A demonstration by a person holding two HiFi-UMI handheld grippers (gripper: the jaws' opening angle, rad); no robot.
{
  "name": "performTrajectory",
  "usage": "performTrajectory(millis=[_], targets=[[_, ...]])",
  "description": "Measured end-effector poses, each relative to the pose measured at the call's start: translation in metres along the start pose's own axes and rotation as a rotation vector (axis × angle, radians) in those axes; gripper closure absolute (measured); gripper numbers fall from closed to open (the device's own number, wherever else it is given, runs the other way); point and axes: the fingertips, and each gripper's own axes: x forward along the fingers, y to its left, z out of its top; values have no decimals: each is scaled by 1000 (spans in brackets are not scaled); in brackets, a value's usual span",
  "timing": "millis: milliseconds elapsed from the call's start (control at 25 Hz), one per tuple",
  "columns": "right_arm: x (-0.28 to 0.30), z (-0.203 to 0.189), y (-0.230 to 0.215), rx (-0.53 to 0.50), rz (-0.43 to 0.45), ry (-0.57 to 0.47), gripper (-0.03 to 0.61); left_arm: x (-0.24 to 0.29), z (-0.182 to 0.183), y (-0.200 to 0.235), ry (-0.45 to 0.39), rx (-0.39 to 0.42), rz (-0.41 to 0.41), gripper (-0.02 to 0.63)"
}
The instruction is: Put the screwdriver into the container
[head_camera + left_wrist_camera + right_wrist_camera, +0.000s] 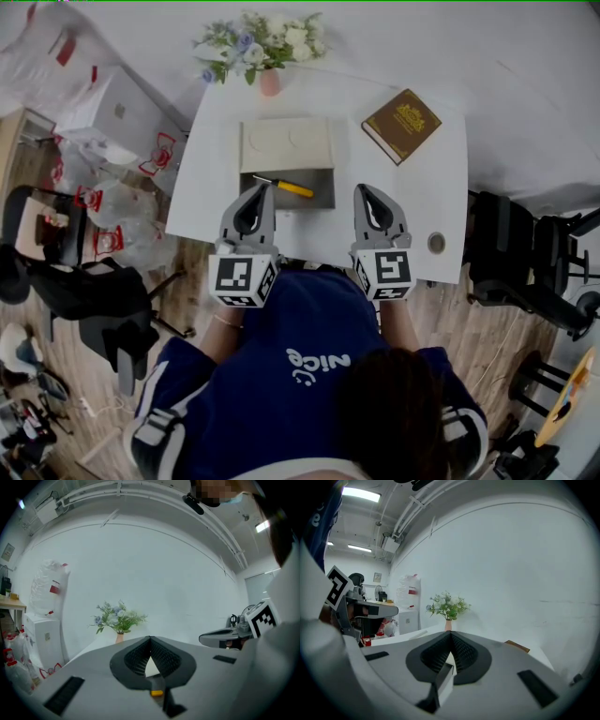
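Closest to my head camera is the person's blue shirt point(253, 394), the biggest thing in view; white lettering on it reads "nice", upside down from where I look, above a small smile mark. Beyond it stands the white table point(431, 192), its far corners cut by the wall and floor clutter. At its middle sits the container point(323, 195), a grey tray with its cream lid point(286, 143) thrown back behind it. To the right lies a brown book point(401, 125); its gold cover lettering is too small for me to read. A vase of flowers point(265, 47) stands at the far edge.

Both grippers hover at the near edge, each with a cube of black-and-white square markers. The left gripper point(264, 187) points at the tray's near left corner and covers it; in its own view the jaws meet at the tips with nothing between them. The right gripper point(362, 188) hangs just right of the tray, jaws likewise pressed together and empty.

The screwdriver point(286, 187) lies inside the tray, yellow handle to the right. A small round object point(436, 243) near the table's front right corner I cannot identify.
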Motion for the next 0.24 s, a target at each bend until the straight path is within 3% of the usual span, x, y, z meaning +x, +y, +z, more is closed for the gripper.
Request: performTrajectory(millis=[240], targets=[[1, -1, -1, -4, 6, -2, 558, 1, -2, -1, 6, 5, 8, 601]])
